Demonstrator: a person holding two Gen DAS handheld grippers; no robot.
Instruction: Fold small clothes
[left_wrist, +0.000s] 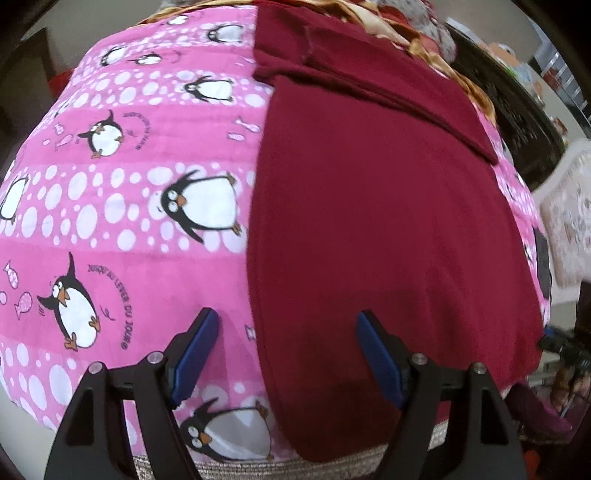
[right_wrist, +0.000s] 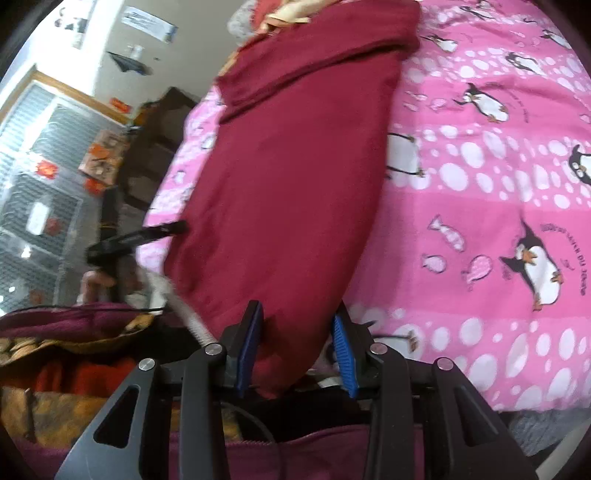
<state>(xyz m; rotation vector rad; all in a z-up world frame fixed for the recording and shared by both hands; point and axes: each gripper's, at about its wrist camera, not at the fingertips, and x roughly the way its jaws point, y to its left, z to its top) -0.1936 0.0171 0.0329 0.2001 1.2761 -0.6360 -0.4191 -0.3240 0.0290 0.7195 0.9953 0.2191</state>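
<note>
Looking down on a dark red garment (left_wrist: 369, 221) spread lengthwise over a pink penguin-print bedspread (left_wrist: 147, 147), with the cloth lying flat and mostly smooth. Seeing at its far end a folded flap (left_wrist: 369, 92) laid slantwise across the body of the cloth, its edges making a few stacked ridges. Hovering with the left gripper (left_wrist: 287, 314) over the near left edge of the garment, pointing steeply downward. Keeping its jaws spread wide and released, gripping nothing: placing one blue pad (left_wrist: 195, 350) above bare pink bedspread and the other over the red cloth, so straddling the garment's long hem. Not being able to tell from this view whether either pad is touching the fabric below. Turning to the right wrist view, seeing the same garment (right_wrist: 288, 184) running away from the camera across the bedspread (right_wrist: 480, 184), narrowing toward the near end. Holding the right gripper (right_wrist: 296, 310) at that near end, with the tapered corner of the cloth sitting between its two blue pads (right_wrist: 249, 354). Standing part open there, the jaws not clenched on the fabric: leaving a narrow gap beside the cloth on one side, while lying right against it, or nearly so, on the other. Catching blurred room clutter beyond the bed's edge, too smeared to make out.
</note>
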